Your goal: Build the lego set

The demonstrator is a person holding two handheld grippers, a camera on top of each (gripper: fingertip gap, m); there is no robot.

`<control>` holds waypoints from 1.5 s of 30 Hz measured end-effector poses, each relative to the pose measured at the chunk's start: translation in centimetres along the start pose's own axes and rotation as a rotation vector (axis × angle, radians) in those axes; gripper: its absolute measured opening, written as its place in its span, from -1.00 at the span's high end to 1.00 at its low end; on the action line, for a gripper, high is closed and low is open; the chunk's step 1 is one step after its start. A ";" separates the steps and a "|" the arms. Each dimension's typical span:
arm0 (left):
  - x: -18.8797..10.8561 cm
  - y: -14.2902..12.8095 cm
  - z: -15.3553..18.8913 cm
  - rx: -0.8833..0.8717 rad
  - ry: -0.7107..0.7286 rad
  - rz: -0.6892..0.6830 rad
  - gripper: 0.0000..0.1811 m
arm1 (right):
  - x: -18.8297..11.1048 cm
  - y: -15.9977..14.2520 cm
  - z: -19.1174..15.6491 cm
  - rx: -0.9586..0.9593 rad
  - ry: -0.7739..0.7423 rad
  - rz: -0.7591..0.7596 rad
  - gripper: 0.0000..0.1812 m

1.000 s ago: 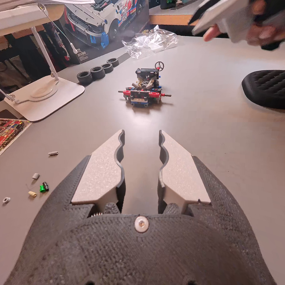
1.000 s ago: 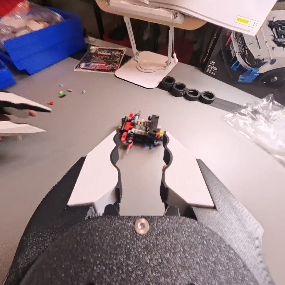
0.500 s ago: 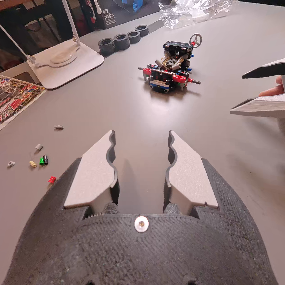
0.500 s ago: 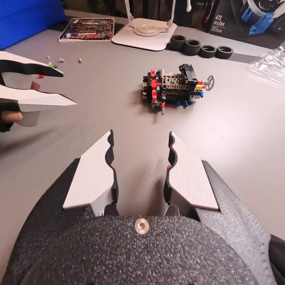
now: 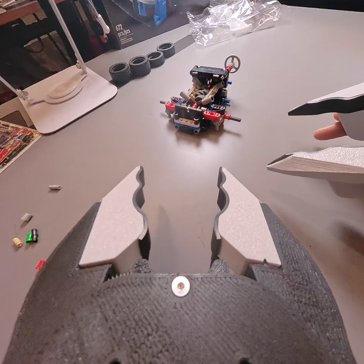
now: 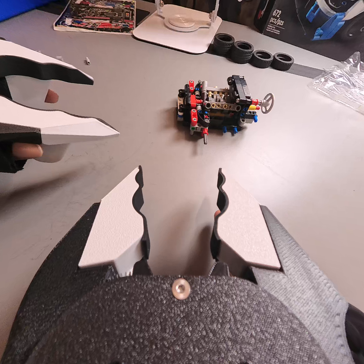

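Both tongs, left (image 5: pixel 180 172) and right (image 6: pixel 179 171), are held wide and empty, drawn back from the chassis (image 5: pixel 199 100) on the table (image 5: pixel 118 157), suggesting a part fetch.

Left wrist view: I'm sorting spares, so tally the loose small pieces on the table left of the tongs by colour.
Grey pieces: 2
Tan piece: 1
Green piece: 1
Black piece: 1
Red piece: 1
Total: 6

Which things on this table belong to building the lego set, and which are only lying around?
For the build: half-built chassis, four tyres, loose small pieces, instruction booklet, open left gripper, open right gripper.

Lying about: white stand base, empty plastic bag, set box.
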State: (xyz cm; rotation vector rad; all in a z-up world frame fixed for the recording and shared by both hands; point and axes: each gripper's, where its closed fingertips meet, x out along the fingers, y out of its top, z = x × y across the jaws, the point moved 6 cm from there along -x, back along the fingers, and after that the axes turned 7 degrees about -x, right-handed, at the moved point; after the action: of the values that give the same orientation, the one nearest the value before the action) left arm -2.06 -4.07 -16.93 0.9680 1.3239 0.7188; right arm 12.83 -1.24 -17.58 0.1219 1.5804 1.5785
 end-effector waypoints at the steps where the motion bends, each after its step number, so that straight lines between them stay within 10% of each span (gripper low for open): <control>1: 0.0 0.0 0.1 0.003 -0.002 0.001 0.18 | 0.0 0.0 0.0 0.001 -0.001 0.002 0.17; 10: -1.6 1.0 -0.8 0.006 0.000 0.090 0.19 | -0.6 1.9 1.0 -0.031 0.028 0.122 0.16; 19: -7.5 5.7 -7.1 -0.064 0.165 0.381 0.19 | -2.6 13.4 6.1 -0.145 -0.066 0.477 0.21; 27: -9.3 6.8 -10.7 -0.034 0.282 0.433 0.24 | 3.6 19.6 12.2 -0.112 -0.079 0.524 0.20; 36: -6.0 10.7 -15.2 0.062 0.309 0.394 0.49 | 12.4 20.2 17.3 -0.106 -0.078 0.487 0.22; 45: 4.6 19.9 -21.4 0.194 0.244 0.232 0.52 | 18.0 19.6 20.4 -0.139 -0.057 0.422 0.23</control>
State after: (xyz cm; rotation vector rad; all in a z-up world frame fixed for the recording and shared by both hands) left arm -20.63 12.46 -0.88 1.2339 1.5304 0.9197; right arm 4.74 29.18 -5.99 0.4449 1.4575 1.9836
